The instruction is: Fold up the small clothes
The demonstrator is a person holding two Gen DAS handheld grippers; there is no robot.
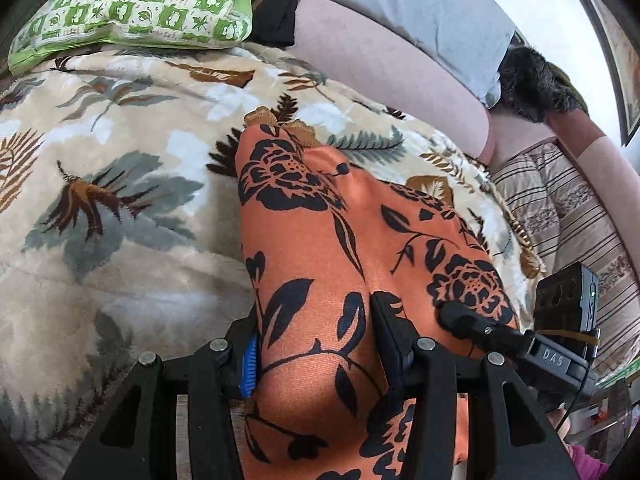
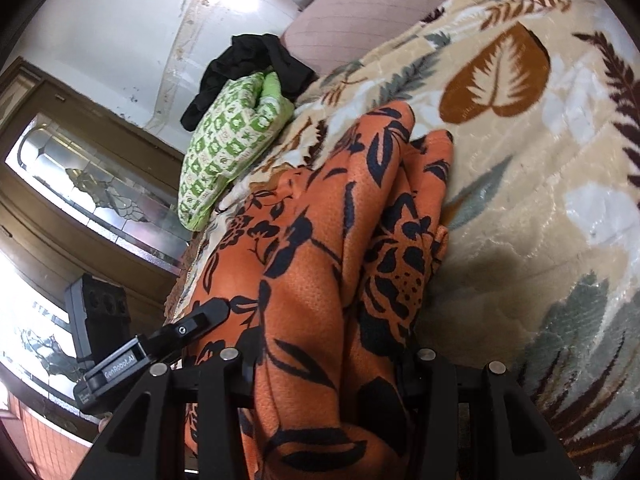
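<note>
Orange floral cloth [image 1: 320, 280] fills the foreground of both views; we see it bunched between the fingers of each hand-held gripper, draped over a leaf-patterned blanket [image 1: 100, 200] on the bed. The left hand-held gripper [image 1: 316, 344] is clamped on the cloth, as is the right hand-held gripper [image 2: 324, 364]. Only the left wrist view shows a striped cover [image 1: 560, 208], a grey pillow [image 1: 420, 12] and the right unit's fingertip [image 1: 460, 316] on the cloth. Only the right wrist view shows a glazed wooden door [image 2: 80, 184]. Both views show a green checked pillow [image 2: 224, 140] with a black garment [image 2: 256, 64] behind it. Fabric hides the fingertips, so we cannot make out the cloth's edges.
</note>
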